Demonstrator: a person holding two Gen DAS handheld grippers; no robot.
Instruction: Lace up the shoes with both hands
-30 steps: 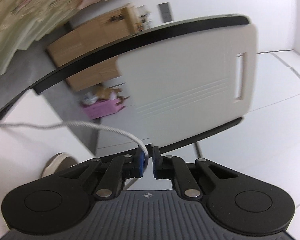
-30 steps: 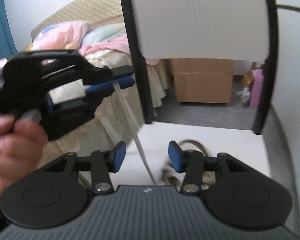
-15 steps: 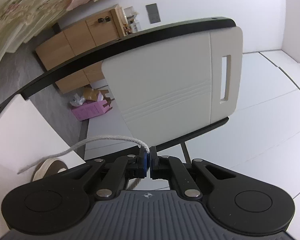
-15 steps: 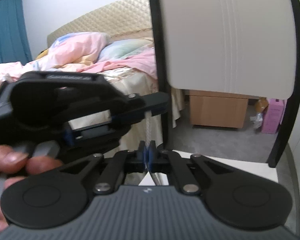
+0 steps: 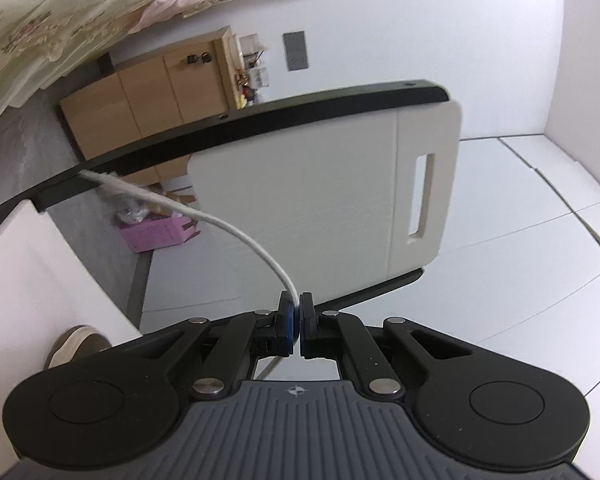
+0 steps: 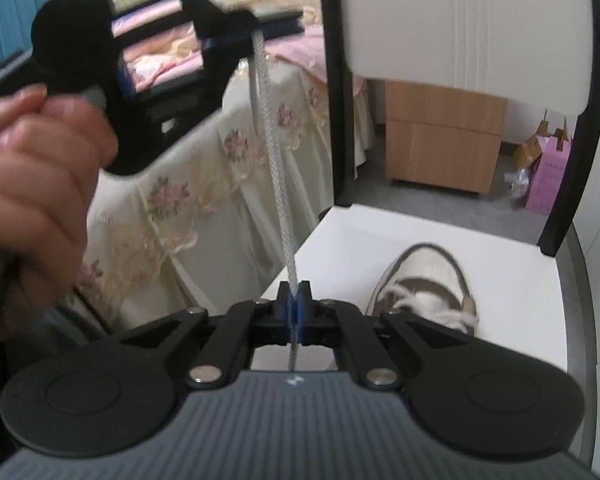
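Note:
A white shoelace (image 6: 274, 148) runs taut between both grippers. My right gripper (image 6: 295, 294) is shut on the lace low in the right wrist view. Up at the left there, my left gripper (image 6: 278, 24) is held by a hand (image 6: 32, 168) and pinches the lace's upper part. In the left wrist view the left gripper (image 5: 296, 308) is shut on the lace (image 5: 204, 216), which arcs away to the upper left. A beige and white shoe (image 6: 428, 284) stands on the white chair seat (image 6: 520, 292), right of my right gripper, its laces loose. Only the shoe's toe (image 5: 74, 346) shows in the left wrist view.
The chair's white backrest (image 6: 460, 16) with black frame (image 6: 336, 100) rises behind the shoe. A bed with a floral cover (image 6: 188, 184) stands at the left. A wooden cabinet (image 6: 440, 148) and a pink box (image 6: 548, 180) sit on the grey floor beyond.
My right gripper closed on the lace, then pulled away from the left gripper, so the lace is now stretched between them. The left gripper's jaws closed fully on the lace.

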